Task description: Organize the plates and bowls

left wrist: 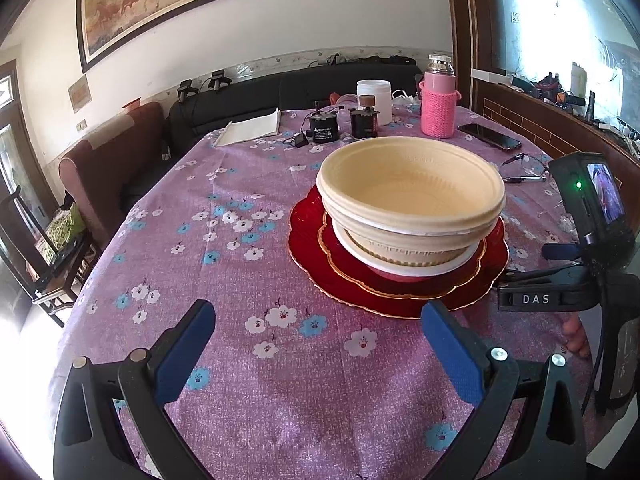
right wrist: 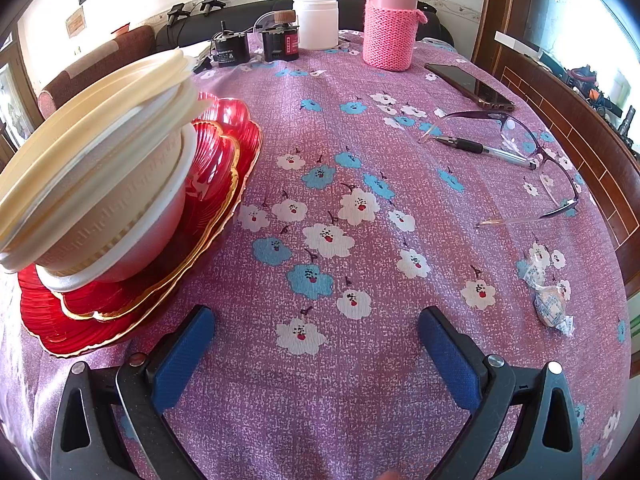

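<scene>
2 cream bowls (left wrist: 412, 196) stacked on red plates (left wrist: 316, 256), tbl centre.

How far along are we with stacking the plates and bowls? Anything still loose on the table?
Looks mostly done: the cream plastic bowls sit nested on a white bowl, on the two red scalloped glass plates. Nothing in hand: the left gripper and right gripper are both open and empty. No other plates or bowls show on the purple floral tablecloth. The top bowls sit slightly off-centre, so perhaps straighten them.
</scene>
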### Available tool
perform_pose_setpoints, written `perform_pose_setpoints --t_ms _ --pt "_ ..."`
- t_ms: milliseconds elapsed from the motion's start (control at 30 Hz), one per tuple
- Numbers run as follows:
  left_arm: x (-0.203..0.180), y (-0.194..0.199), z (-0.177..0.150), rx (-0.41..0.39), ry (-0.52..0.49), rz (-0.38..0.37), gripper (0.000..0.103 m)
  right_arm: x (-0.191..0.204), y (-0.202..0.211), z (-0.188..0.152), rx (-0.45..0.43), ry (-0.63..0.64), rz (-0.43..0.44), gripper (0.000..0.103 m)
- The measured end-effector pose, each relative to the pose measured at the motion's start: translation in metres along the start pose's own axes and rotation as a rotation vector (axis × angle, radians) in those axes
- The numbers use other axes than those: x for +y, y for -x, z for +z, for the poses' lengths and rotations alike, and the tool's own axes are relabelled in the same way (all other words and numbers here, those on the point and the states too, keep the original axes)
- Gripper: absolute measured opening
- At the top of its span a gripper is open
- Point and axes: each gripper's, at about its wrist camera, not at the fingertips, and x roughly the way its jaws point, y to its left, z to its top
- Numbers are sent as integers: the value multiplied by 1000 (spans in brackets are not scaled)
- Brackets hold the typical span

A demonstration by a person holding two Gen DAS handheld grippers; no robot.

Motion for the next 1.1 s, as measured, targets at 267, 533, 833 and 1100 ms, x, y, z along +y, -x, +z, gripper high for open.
perform_pose_setpoints --t_ms 267,533,833,1100 --pt "-1 -5 -4 15 16 5 103 0 0 0 0 -5 -3 102" --pt "-4 -5 -7 19 4 16 103 -1 1 -1 -3 -6 6 102" --pt "-1 -13 -9 35 10 18 103 0 0 0 -3 -6 5 102" --pt "-3 -18 -10 44 -3 15 103 0 0 0 -3 -6 5 102"
